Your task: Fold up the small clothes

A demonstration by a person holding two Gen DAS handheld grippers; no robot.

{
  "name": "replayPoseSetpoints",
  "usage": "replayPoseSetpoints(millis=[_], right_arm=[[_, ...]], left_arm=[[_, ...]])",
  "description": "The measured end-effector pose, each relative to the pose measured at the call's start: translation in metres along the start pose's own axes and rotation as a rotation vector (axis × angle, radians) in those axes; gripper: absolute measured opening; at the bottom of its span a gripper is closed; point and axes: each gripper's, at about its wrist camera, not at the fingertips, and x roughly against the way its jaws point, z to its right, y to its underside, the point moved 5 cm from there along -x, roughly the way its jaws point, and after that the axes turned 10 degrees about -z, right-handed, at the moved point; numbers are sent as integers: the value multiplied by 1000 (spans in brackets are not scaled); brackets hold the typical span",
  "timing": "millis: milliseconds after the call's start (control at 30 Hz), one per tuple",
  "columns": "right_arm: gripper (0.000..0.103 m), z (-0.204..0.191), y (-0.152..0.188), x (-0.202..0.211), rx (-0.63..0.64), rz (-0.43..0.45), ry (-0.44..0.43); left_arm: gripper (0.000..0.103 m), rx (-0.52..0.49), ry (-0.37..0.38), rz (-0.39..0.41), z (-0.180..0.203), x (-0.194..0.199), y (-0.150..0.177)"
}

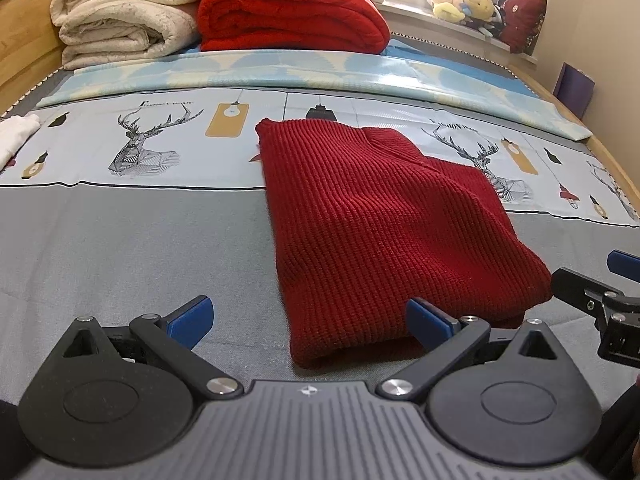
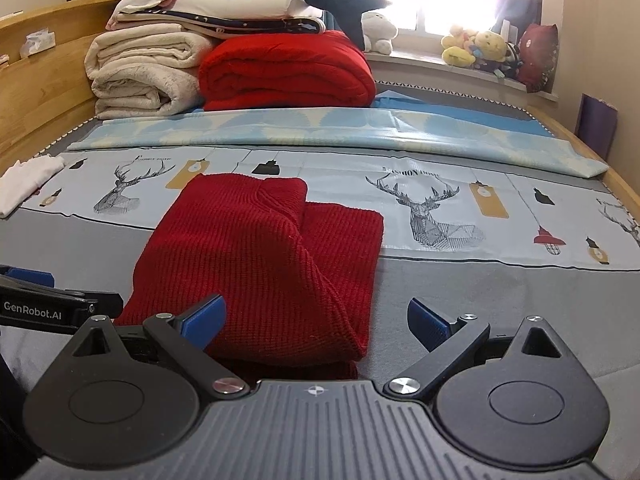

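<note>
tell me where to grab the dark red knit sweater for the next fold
Probably grip the red sweater at its near folded edge, coming in low from the front. That edge is thick and rounded, lifted slightly off the bed, and both open tongs, left and right, already face it, one toward each near corner.

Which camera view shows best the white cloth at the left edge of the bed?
The right wrist view: the white cloth lies there almost whole, beside the deer print. The left wrist view cuts the cloth at the picture's edge, so only one part shows.
</note>
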Motion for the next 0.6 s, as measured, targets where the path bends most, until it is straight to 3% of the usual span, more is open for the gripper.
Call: replayPoseSetpoints(millis=[600], right_arm=[[98, -6, 0, -2, 27, -1, -3]], left_arm=[[103, -3, 4, -3, 3, -2, -1]])
